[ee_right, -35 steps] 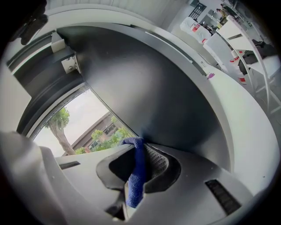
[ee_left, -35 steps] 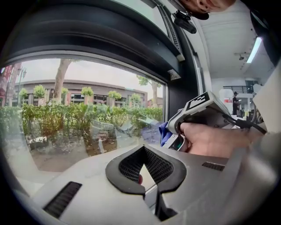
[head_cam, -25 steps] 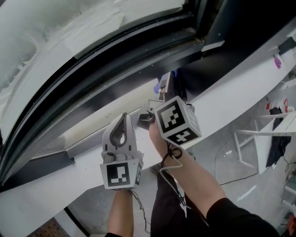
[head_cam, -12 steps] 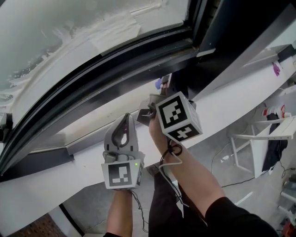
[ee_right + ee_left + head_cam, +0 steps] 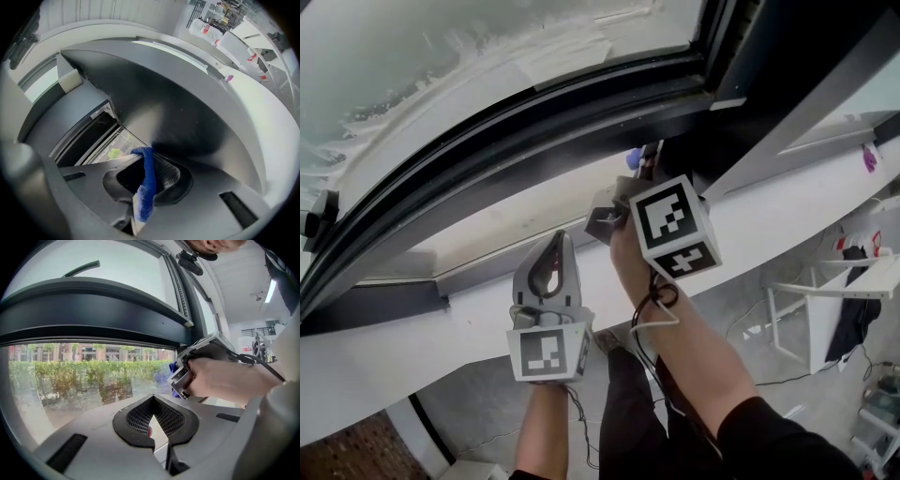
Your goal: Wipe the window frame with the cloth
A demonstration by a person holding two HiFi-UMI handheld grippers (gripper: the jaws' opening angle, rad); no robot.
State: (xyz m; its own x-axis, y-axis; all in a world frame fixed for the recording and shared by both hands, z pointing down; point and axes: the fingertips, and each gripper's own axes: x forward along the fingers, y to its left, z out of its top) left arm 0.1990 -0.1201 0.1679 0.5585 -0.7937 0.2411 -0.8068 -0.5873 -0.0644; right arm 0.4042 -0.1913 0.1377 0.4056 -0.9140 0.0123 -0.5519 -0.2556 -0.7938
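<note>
The dark window frame (image 5: 534, 141) curves across the head view below the glass. My right gripper (image 5: 643, 169) points up at the frame near its right corner and is shut on a blue cloth (image 5: 634, 157). In the right gripper view the blue cloth (image 5: 146, 187) hangs from between the jaws of the right gripper (image 5: 145, 173), close to the dark frame (image 5: 154, 108). My left gripper (image 5: 551, 246) is lower, over the white sill (image 5: 412, 361), shut and empty. The left gripper view shows the left gripper (image 5: 152, 414), and the right gripper (image 5: 185, 376) with the cloth (image 5: 173, 367) at the glass.
A small black device (image 5: 314, 220) sits on the frame at the far left. White tables and shelving (image 5: 825, 281) stand on the floor at the lower right, with cables lying about. Bottles (image 5: 206, 28) stand on a shelf in the room.
My right gripper has risen a little closer to the frame's right corner with the cloth. The left gripper has hardly moved.
</note>
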